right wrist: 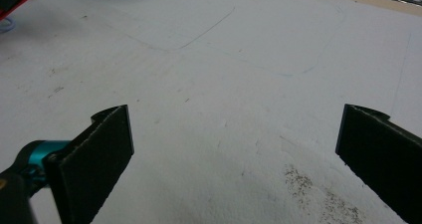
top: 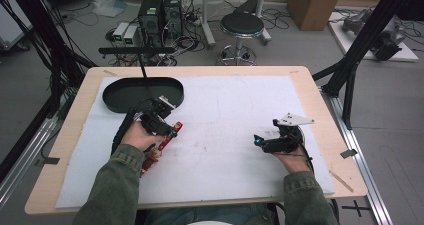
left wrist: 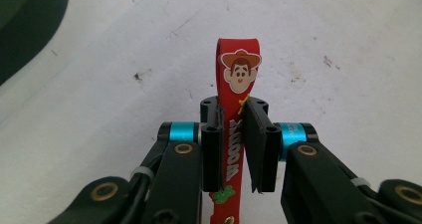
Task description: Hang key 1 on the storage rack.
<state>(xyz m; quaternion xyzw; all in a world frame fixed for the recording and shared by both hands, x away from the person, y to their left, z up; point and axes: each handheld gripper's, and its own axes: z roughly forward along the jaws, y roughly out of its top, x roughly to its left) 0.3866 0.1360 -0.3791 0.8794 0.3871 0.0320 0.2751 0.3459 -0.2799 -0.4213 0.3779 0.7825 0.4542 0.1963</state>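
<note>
left tool (left wrist: 234,144): gripping red strap (left wrist: 238,84), near black tray (top: 142,92) | right tool (right wrist: 234,149): gaping wide, holding nothing, resting on tabletop (top: 300,75)

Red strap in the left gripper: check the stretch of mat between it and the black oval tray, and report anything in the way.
Nothing visible does. The left gripper is shut on the red strap, and the white mat between it and the black oval tray lies bare.
</note>
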